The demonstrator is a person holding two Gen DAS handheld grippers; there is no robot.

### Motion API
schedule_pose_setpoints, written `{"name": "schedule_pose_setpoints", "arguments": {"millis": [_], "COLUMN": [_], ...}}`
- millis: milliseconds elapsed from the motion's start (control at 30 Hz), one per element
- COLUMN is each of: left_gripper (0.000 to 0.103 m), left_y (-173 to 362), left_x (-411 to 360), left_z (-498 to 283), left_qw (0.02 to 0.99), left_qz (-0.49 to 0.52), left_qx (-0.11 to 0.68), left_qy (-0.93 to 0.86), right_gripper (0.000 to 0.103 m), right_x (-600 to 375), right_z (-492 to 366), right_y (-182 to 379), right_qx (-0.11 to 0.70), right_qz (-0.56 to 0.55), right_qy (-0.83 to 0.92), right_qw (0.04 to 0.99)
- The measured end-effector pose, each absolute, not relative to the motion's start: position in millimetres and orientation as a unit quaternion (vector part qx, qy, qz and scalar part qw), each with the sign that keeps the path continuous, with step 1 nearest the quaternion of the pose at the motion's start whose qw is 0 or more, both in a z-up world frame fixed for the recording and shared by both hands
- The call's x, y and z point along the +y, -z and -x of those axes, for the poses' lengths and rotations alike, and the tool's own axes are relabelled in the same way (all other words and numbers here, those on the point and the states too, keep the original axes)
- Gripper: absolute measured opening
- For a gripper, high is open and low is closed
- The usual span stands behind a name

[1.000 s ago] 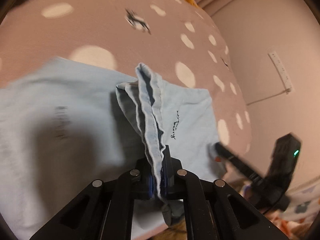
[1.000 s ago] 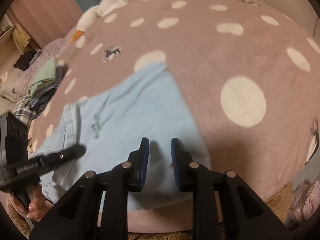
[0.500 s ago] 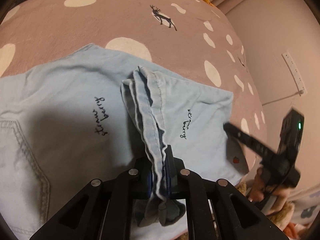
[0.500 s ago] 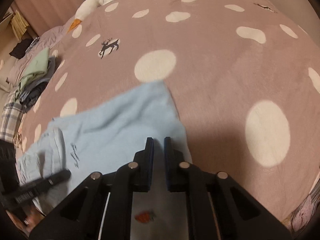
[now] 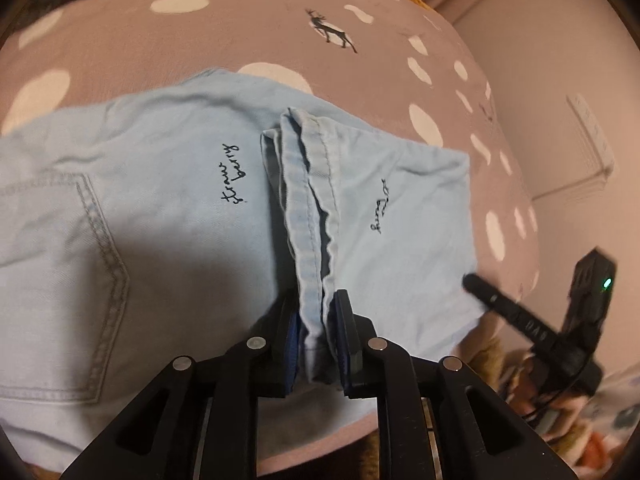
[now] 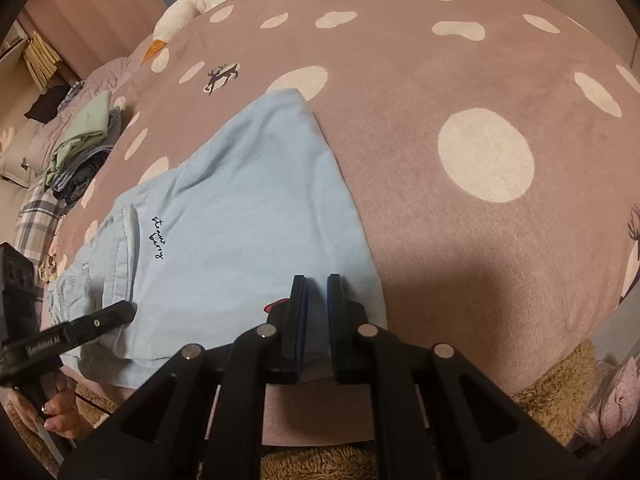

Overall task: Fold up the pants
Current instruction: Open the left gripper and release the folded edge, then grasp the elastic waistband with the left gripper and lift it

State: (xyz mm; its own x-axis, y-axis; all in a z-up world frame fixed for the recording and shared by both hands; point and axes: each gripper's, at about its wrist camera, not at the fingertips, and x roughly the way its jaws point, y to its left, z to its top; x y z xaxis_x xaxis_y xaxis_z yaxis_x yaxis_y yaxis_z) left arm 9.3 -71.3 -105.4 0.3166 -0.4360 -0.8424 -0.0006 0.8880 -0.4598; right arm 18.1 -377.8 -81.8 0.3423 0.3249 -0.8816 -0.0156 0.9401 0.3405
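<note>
Light blue pants [image 5: 168, 216] lie folded over on a pink spotted blanket [image 5: 240, 36], with black script on the cloth. My left gripper [image 5: 318, 320] is shut on the bunched hem edges [image 5: 308, 200] of the pant legs, which rest on the folded stack. My right gripper [image 6: 316, 300] is slightly open at the near right corner of the pants [image 6: 248, 208], holding nothing that I can see. It also shows as a black shape at the right of the left wrist view [image 5: 532, 320].
A stack of folded clothes [image 6: 84, 136] sits at the far left of the bed. A white goose plush [image 6: 188, 12] lies at the back. A beige shaggy rug [image 6: 540, 376] lies below the bed edge. A wall [image 5: 560, 80] stands to the right.
My left gripper has carried the hems forward and down onto the pants. My right gripper went from open to nearly shut, then opened slightly at the pants' corner.
</note>
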Motion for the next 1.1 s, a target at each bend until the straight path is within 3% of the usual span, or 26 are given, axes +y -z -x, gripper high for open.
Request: {"name": "schedule_pose_setpoints", "arguments": {"millis": [300, 367, 433, 533, 600, 700, 1100], "left_gripper": [0.034, 0.047, 0.061, 0.076, 0.077, 0.079, 0.083], "left_y": [94, 87, 78, 59, 49, 36, 29], "left_x": [-72, -68, -64, -49, -38, -15, 74], "left_z": [4, 7, 10, 15, 19, 25, 58], "left_qw": [0.800, 0.808, 0.819, 0.842, 0.853, 0.865, 0.867], "left_qz": [0.158, 0.153, 0.147, 0.142, 0.148, 0.164, 0.228], "left_qx": [0.567, 0.560, 0.548, 0.518, 0.499, 0.475, 0.426], "left_qy": [0.113, 0.103, 0.087, 0.058, 0.041, 0.007, -0.125], "right_gripper": [0.011, 0.013, 0.020, 0.045, 0.067, 0.085, 0.096], "right_x": [-378, -377, -373, -359, -348, -332, -271], "right_z": [-13, -14, -14, -14, -16, -20, -35], "right_y": [77, 75, 71, 61, 51, 35, -2], "right_qx": [0.567, 0.568, 0.567, 0.560, 0.546, 0.522, 0.470], "right_qz": [-0.127, -0.128, -0.126, -0.111, -0.101, -0.096, -0.072], "right_qy": [-0.102, -0.101, -0.104, -0.115, -0.129, -0.153, -0.233], "right_qw": [0.808, 0.807, 0.807, 0.813, 0.821, 0.834, 0.848]}}
